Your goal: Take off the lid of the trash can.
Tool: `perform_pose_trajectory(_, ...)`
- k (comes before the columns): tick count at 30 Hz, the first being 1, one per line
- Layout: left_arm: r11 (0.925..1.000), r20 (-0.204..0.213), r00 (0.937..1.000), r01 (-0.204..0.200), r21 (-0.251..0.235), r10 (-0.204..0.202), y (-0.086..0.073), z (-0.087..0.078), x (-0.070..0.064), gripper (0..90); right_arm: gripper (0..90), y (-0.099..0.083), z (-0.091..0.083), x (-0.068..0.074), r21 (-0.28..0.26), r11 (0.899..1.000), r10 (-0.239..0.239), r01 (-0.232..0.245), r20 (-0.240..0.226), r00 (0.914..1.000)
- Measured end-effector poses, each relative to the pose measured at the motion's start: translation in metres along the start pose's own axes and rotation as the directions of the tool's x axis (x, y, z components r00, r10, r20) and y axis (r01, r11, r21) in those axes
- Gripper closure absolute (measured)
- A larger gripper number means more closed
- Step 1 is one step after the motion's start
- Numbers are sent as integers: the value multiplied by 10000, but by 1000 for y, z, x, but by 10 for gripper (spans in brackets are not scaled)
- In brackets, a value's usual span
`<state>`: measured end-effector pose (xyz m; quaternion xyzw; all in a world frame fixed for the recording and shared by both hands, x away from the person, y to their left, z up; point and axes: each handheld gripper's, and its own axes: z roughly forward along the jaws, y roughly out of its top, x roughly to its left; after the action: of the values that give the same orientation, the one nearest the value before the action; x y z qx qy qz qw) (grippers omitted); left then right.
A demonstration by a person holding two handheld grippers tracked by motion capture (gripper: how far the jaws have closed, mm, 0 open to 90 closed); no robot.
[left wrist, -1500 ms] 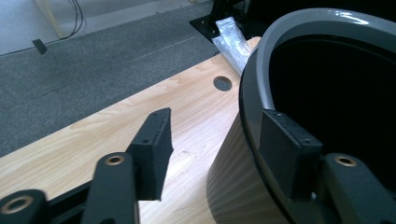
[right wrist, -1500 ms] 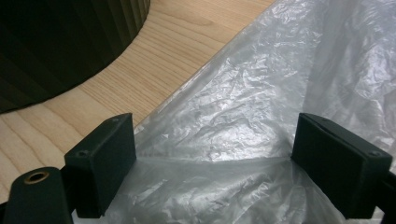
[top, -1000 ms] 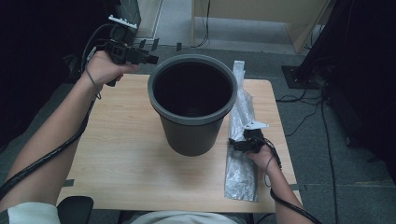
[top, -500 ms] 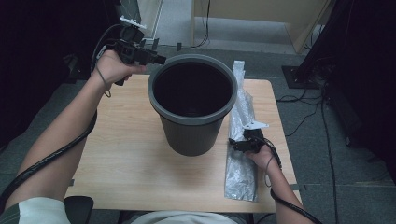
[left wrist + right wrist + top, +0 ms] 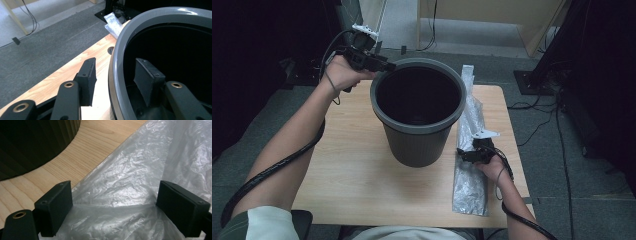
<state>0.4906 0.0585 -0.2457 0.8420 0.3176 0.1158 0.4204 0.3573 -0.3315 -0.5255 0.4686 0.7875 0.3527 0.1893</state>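
One large dark grey ribbed plastic bin [image 5: 418, 112] stands on the pale wooden worktop [image 5: 347, 175]; the left tongs [image 5: 116, 80] gape astride its stiff rim, not yet closed. Under the wide-open, empty right tongs [image 5: 120, 205] lies the thin, crinkly clear plastic bag [image 5: 140, 170], light and slippery; best pinched at an edge.

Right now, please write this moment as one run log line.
left gripper: open, astride bin rim | right gripper: open over plastic bag | table

bin [image 5: 417, 135]: glossy grey plastic | bag [image 5: 140, 170]: crinkled clear film | table [image 5: 347, 175]: matt wood
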Motion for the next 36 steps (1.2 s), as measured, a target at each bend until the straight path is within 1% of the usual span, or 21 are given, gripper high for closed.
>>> perform_pose_trajectory(8, 10000, 182, 9998, 48, 71, -50, -2, 11, 3, 527, 128, 0, 0, 0, -6, 10000, -29, 29, -11, 10000)
perform_pose_trajectory(13, 9999, 150, 9999, -12, 125, 10, -2, 16, 2, 527, 128, 0, 0, -1, -11, 10000, -34, 34, -11, 10000)
perform_pose_trajectory(18, 9998, 312, 9995, 92, 194, -98, -2, 24, 1, 571, 128, 0, 0, -1, -1, 10000, 2, -2, -20, 10000)
perform_pose_trajectory(22, 9996, 237, 9997, -52, 271, 46, -1, 27, -1, 611, 129, 0, 0, -1, -11, 10000, 21, -21, -43, 10000)
perform_pose_trajectory(26, 9995, 147, 9998, -129, 300, 125, 0, 28, -3, 679, 129, 0, 0, -1, -9, 10000, 17, -17, -46, 10000)
perform_pose_trajectory(28, 9992, -18, 9998, -176, 352, 177, 1, 28, -5, 693, 129, 0, 0, -1, -11, 10000, 14, -14, -50, 10000)
perform_pose_trajectory(29, 9991, -81, 9998, -160, 386, 163, 2, 28, -5, 718, 128, 0, 0, -1, -11, 10000, 10, -10, -55, 10000)
perform_pose_trajectory(30, 9990, -107, 9998, -141, 414, 145, 2, 28, -5, 724, 128, 0, 0, -1, -9, 10000, 2, -2, -52, 10000)
perform_pose_trajectory(33, 9987, -185, 9993, -303, 420, 311, 3, 27, -6, 731, 129, 0, 0, -1, -11, 10000, -3, 3, -55, 10000)
perform_pose_trajectory(34, 9987, -185, 9993, -303, 420, 311, 3, 27, -6, 736, 129, 0, 0, -1, -9, 10000, -1, 1, -54, 10000)
perform_pose_trajectory(35, 9986, -261, 9988, -415, 315, 424, 5, 25, -8, 739, 129, 0, 0, -1, -9, 10000, -7, 7, -51, 10000)
perform_pose_trajectory(36, 9986, -261, 9988, -415, 315, 424, 5, 25, -8, 739, 129, 0, 0, -1, -9, 10000, -7, 7, -51, 10000)
